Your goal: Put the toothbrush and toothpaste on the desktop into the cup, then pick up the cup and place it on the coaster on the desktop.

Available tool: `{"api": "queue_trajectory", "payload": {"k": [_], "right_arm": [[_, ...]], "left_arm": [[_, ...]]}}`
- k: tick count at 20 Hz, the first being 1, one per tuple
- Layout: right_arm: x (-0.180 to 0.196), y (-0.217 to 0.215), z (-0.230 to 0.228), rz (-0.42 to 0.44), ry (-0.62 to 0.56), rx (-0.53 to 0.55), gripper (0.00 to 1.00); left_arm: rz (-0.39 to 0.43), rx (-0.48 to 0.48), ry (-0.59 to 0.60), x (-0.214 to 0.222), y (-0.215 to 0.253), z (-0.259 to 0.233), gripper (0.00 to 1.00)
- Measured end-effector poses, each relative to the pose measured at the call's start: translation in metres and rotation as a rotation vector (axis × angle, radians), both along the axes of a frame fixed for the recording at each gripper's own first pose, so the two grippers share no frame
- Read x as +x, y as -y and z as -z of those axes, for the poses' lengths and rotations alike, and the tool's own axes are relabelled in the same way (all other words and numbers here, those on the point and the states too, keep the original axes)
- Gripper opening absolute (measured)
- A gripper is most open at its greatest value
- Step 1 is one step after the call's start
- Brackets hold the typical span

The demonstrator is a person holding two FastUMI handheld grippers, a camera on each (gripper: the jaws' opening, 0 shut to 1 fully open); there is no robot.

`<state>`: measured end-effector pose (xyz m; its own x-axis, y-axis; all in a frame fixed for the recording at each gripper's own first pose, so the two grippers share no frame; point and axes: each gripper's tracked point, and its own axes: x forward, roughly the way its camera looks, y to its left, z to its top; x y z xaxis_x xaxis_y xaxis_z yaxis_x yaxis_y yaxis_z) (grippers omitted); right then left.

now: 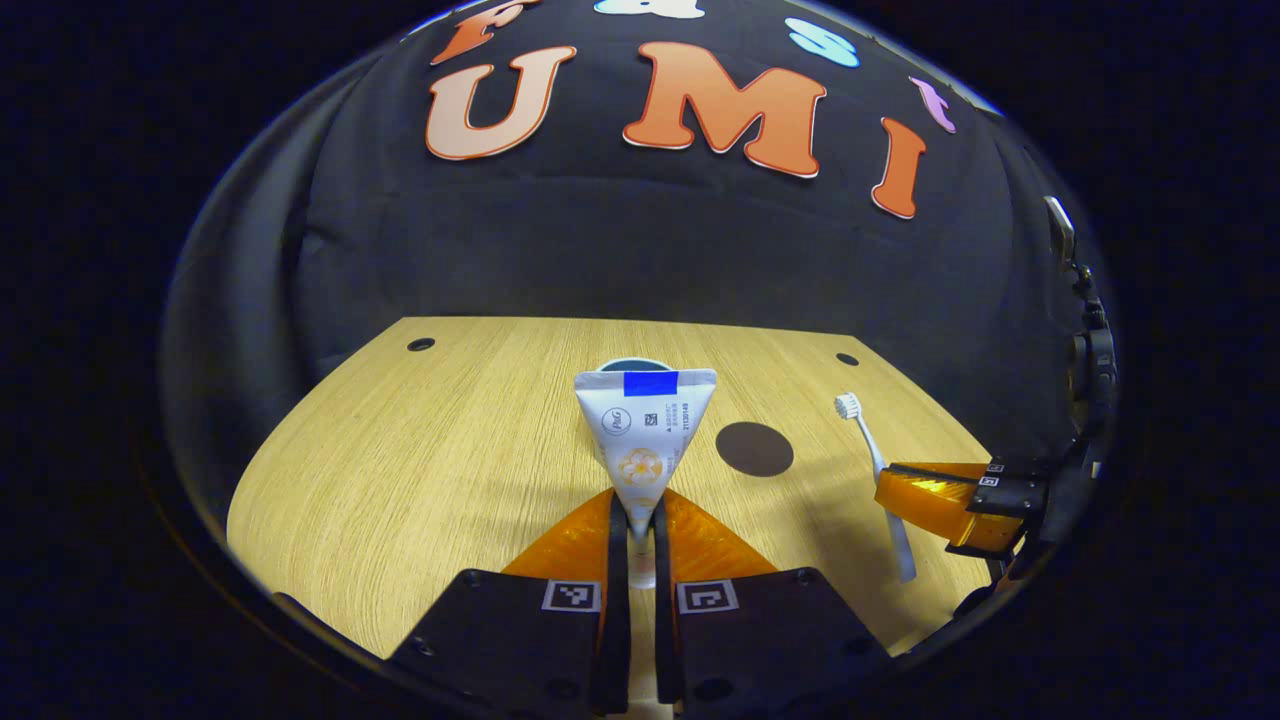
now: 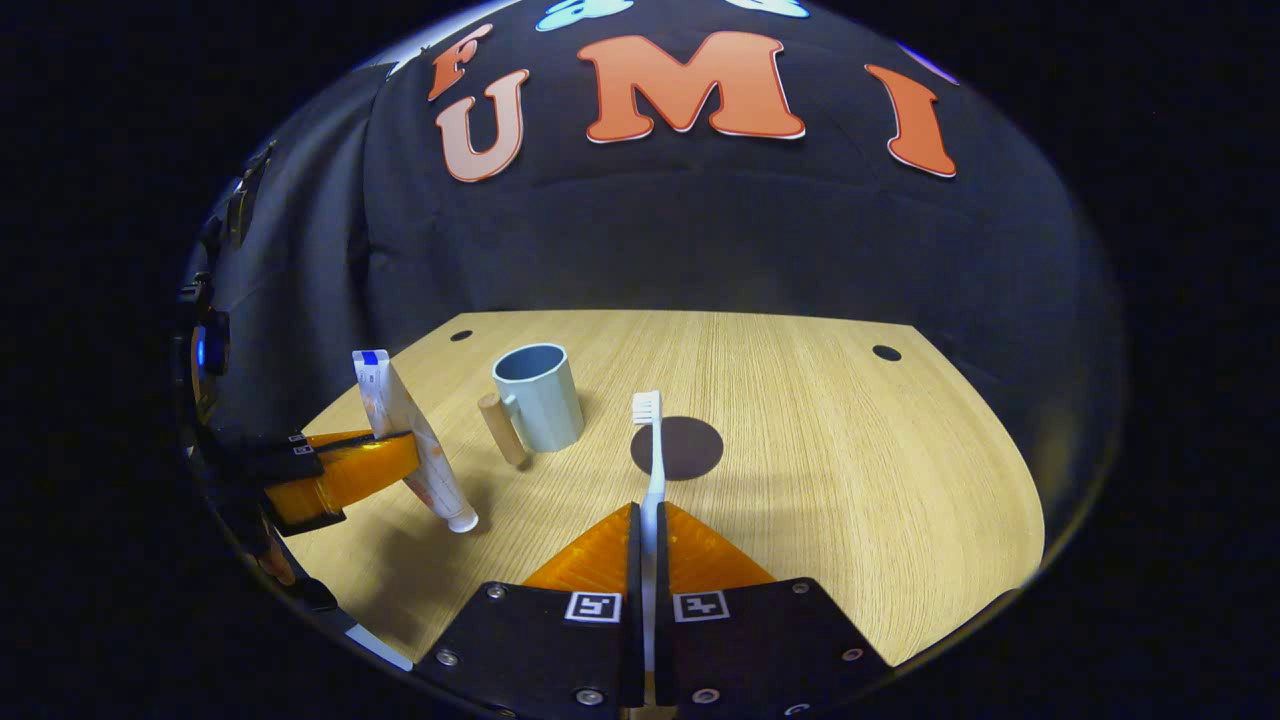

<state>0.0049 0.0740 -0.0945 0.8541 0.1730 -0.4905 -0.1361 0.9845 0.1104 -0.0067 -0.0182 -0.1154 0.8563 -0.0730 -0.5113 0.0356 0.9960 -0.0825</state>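
My left gripper (image 1: 640,520) is shut on the white toothpaste tube (image 1: 646,430), which stands with its crimped end up and its cap down between the fingers. Behind the tube peeks the rim of the blue-grey cup (image 1: 635,365). My right gripper (image 2: 648,525) is shut on the white toothbrush (image 2: 652,450), bristles up. In the right gripper view the cup (image 2: 538,397) with its wooden handle stands upright on the desk, left of the dark round coaster (image 2: 678,447). The left gripper (image 2: 385,460) holds the tube (image 2: 405,440) above the desk at the left. The right gripper (image 1: 905,490) with the toothbrush (image 1: 875,470) shows at the right.
The wooden desktop (image 2: 850,470) has small dark holes near its back corners (image 2: 886,352). The coaster (image 1: 754,448) lies right of the cup in the left gripper view. Black cloth walls close the booth behind and at the sides.
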Motion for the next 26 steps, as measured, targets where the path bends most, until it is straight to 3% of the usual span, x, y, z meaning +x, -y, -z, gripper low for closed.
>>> {"api": "queue_trajectory", "payload": {"k": [14,18,26], "right_arm": [[0.027,0.004,-0.049,-0.020,0.255,0.022,0.05],[0.035,0.002,-0.057,-0.035,0.321,-0.029,0.05],[0.054,-0.007,-0.085,-0.050,0.447,0.027,0.05]], "left_arm": [[-0.026,0.025,0.242,0.037,-0.014,-0.078,0.14],[-0.029,0.032,0.312,0.052,-0.019,-0.087,0.14],[-0.009,0.019,0.421,0.096,-0.013,-0.101,0.14]]}}
